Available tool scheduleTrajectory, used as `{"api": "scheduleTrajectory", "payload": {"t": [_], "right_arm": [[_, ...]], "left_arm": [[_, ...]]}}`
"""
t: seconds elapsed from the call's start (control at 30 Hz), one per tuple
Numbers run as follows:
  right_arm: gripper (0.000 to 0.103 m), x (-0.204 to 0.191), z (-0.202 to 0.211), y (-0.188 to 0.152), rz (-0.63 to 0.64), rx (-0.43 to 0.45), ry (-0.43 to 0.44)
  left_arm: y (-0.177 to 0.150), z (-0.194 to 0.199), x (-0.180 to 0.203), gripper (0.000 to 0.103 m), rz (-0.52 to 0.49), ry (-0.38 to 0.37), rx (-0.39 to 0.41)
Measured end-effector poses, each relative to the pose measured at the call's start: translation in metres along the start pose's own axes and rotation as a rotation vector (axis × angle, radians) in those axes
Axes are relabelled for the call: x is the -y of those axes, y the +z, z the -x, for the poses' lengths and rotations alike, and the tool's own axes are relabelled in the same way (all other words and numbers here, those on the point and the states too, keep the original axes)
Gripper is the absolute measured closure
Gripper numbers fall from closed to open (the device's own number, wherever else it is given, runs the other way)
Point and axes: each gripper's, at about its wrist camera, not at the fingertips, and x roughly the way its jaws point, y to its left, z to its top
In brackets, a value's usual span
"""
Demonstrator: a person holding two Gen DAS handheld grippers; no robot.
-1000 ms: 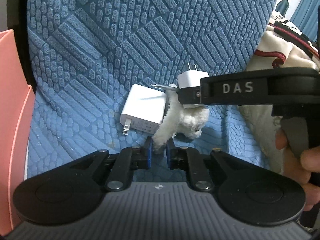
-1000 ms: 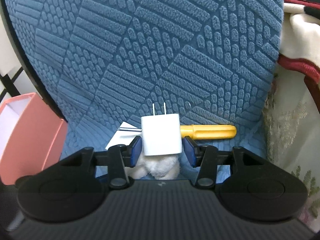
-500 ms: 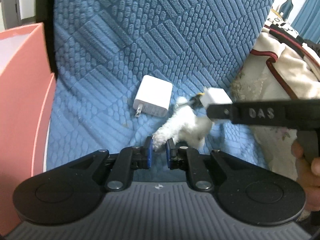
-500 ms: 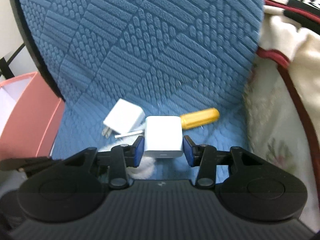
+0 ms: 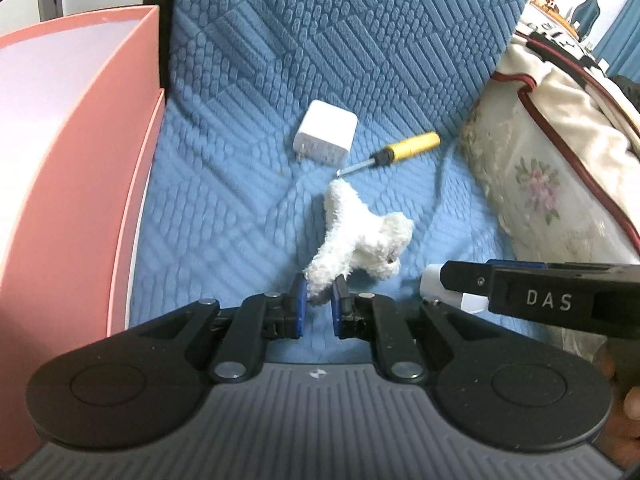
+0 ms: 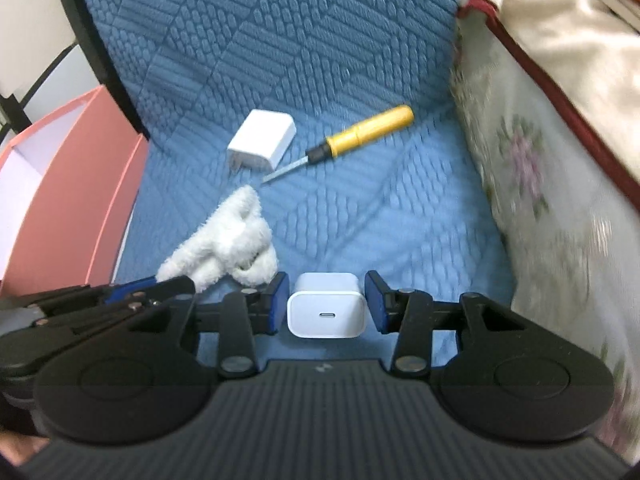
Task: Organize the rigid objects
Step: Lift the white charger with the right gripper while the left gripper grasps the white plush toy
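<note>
My left gripper (image 5: 320,300) is shut on a leg of a white plush toy (image 5: 360,240), which hangs just above the blue quilted seat (image 5: 220,200). My right gripper (image 6: 326,304) is shut on a small white charger cube (image 6: 326,312), its port facing the camera. In the left wrist view that gripper (image 5: 440,280) comes in from the right, beside the toy. In the right wrist view the toy (image 6: 228,236) and the left gripper (image 6: 152,284) are at lower left. A larger white charger (image 5: 326,132) and a yellow-handled screwdriver (image 5: 408,146) lie farther back on the seat.
An open pink box (image 5: 60,160) stands at the left edge of the seat. A floral cushion with dark red piping (image 5: 540,184) borders the right side. The seat's blue backrest (image 6: 280,40) rises behind the objects. A hand (image 5: 624,400) holds the right gripper.
Both grippers have drawn back from the seat's rear, carrying the toy and the small charger. The screwdriver is now uncovered, and more of the pink box shows at left.
</note>
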Motion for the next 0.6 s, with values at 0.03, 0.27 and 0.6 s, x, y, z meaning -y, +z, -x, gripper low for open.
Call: {"api": "scheduleTrajectory", "payload": {"t": [0.03,0.27,0.6], "right_arm": [[0.058,0.001,0.002,-0.005,-0.02,-0.003,-0.001],[0.058,0.005,0.015,-0.04,-0.127,-0.032,-0.004],[0.057,-0.004,0.019,-0.066,-0.126,-0.052,-0.033]], "left_arm": [[-0.004,0.003,0.0,0.088,0.001,0.002,-0.001],[-0.026,0.023,-0.003,0.088,0.017,-0.013,-0.035],[-0.048,0.033,-0.004,0.088,0.004,-0.047,-0.095]]}}
